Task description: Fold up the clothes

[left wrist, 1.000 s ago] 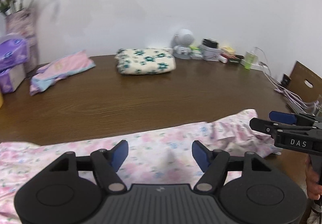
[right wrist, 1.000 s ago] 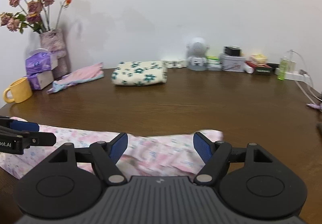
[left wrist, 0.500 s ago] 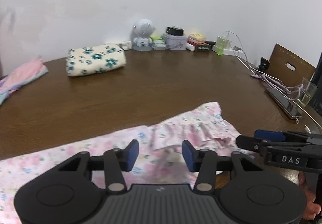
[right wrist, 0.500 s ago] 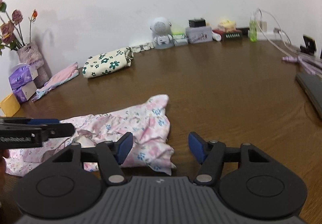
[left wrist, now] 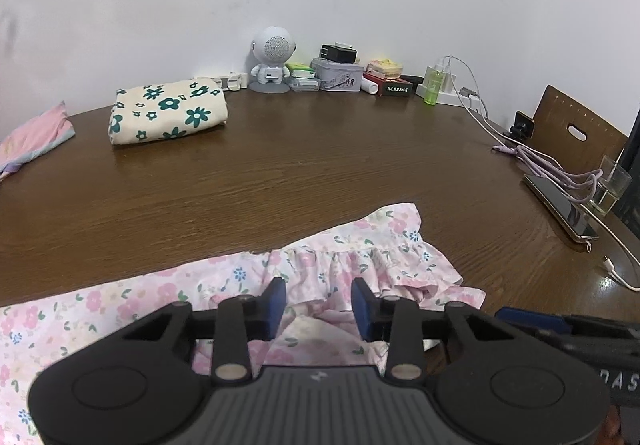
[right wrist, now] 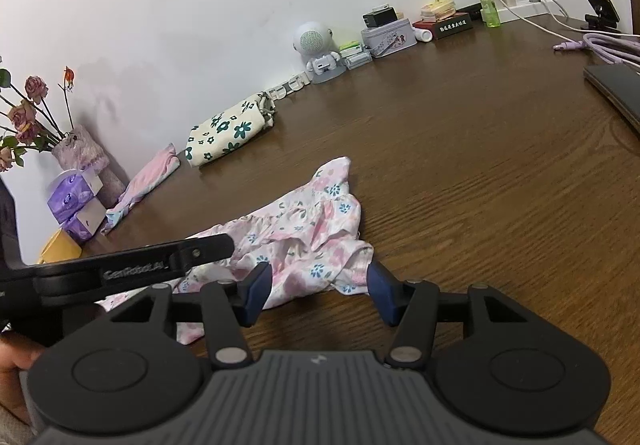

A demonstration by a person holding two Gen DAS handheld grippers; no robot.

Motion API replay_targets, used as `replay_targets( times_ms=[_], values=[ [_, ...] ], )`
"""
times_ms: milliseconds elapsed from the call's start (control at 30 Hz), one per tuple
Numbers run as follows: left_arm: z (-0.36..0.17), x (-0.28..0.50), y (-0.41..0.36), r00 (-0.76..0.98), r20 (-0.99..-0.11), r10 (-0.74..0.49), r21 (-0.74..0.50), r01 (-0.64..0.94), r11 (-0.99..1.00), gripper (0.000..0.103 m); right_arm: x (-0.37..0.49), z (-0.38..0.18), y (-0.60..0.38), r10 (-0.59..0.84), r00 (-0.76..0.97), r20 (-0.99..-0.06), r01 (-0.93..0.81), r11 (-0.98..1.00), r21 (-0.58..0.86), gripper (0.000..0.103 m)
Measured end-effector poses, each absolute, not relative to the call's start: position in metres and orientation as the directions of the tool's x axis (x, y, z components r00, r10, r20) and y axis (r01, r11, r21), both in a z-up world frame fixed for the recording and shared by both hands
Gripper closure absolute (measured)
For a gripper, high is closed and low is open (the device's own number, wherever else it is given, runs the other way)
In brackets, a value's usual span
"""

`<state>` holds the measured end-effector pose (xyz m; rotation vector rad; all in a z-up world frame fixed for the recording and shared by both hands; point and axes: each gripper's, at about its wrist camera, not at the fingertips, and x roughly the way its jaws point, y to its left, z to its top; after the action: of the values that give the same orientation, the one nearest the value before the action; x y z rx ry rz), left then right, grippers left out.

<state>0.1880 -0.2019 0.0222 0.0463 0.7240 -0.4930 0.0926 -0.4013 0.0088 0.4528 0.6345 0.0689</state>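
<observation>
A pink floral garment (left wrist: pixel 372 249) lies spread along the near edge of the brown table (left wrist: pixel 320 173), with its ruffled end bunched up at the right. My left gripper (left wrist: pixel 319 303) is open, its blue pads set fairly close together over the ruffle folds. In the right wrist view the same ruffled end (right wrist: pixel 316 225) lies just ahead of my right gripper (right wrist: pixel 319 283), which is open wide with cloth between and under its pads. The left gripper (right wrist: pixel 218 245) reaches in from the left, right beside it. The right gripper (left wrist: pixel 520 319) shows side-on at lower right.
A folded cream flowered cloth (left wrist: pixel 168 117) and a folded pink garment (left wrist: pixel 32 137) lie at the back left. A robot speaker (left wrist: pixel 272 59), tins and a bottle line the wall. A phone (left wrist: pixel 560 205), cables and a glass (left wrist: pixel 612 185) sit at the right; a flower vase (right wrist: pixel 84 153) and tissue packs sit at the left.
Both grippers have moved right along the garment to its ruffled end and come close together. The left gripper's jaws have narrowed. The garment's end has bunched up.
</observation>
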Motion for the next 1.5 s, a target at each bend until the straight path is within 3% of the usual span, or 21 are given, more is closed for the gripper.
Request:
replay_targets(
  times_ms=[633,1500],
  values=[
    [0.018,0.204,-0.217,0.644,-0.637,-0.424,-0.163,0.425,0.890,0.081,0.098,-0.012,-0.415,0.308,0.786,-0.536,0.150,0.747,0.648,0.062],
    [0.003,0.210,-0.224,0.619,-0.662,-0.423,-0.158,0.436,0.886,0.083,0.106,-0.025,-0.420,0.307,0.820,-0.483,0.189,0.651,0.735,0.063]
  ],
)
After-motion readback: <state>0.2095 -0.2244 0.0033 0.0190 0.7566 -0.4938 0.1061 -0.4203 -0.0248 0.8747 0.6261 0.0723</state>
